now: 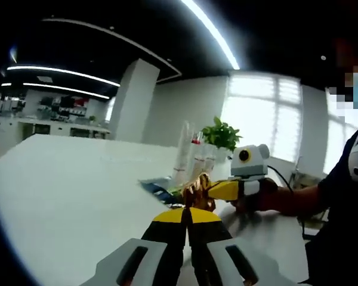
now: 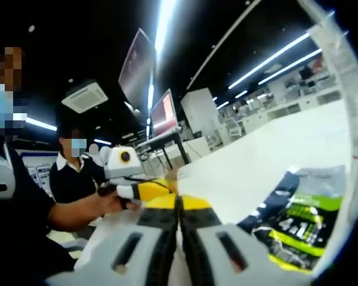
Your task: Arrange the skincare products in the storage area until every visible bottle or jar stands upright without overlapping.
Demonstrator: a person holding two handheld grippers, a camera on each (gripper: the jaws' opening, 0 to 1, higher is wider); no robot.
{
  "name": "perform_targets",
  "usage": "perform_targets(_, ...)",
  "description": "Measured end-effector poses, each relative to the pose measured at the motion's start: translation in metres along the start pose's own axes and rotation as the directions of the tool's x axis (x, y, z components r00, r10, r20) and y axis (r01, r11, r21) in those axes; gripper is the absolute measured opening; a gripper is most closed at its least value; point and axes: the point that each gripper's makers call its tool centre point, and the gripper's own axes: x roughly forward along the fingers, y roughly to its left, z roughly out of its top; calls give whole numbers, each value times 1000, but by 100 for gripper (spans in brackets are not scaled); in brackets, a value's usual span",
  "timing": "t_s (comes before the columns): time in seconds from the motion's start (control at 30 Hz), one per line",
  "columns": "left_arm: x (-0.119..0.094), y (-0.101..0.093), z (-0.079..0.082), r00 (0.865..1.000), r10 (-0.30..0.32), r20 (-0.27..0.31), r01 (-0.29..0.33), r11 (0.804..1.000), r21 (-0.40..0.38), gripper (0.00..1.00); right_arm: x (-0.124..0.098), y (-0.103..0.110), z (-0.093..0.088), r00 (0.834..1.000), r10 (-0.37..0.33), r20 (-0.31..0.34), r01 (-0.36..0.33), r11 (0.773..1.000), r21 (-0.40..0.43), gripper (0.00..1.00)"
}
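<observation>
Skincare products: in the left gripper view, tall clear bottles (image 1: 185, 152) stand upright at the far side of the white worktop (image 1: 65, 190), in front of a green plant (image 1: 222, 134). A dark flat pouch (image 1: 157, 192) lies just near of them. The left tongs (image 1: 187, 217) are pressed together with nothing between them. The right tongs (image 1: 197, 192) enter from the right, tips beside the pouch and close to the bottle bases; whether they grip anything cannot be told here.

Risk: with both tongs crowding the bottle bases, a sideways nudge could topple a bottle.

In the right gripper view, the right tongs (image 2: 179, 205) are drawn together, holding nothing visible. A dark and green pouch (image 2: 298, 217) lies flat on the worktop (image 2: 268, 155) to the right. The left tongs (image 2: 161, 186) point in from the left.

Risk: the pouch is limp and flat, so a pinch may slip or drag it into the bottles.
</observation>
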Motion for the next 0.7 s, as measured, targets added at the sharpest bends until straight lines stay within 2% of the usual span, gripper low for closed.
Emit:
perform_targets(0.27, 6, 10, -5, 1000, 20, 19, -19, 998, -52, 4, 1, -9, 1, 999, -35, 1, 35, 999, 25, 0)
perform_targets(0.7, 14, 20, 1, 999, 23, 49, -18, 995, -102, 5, 0, -21, 0, 995, -97, 12, 95, 990, 100, 0)
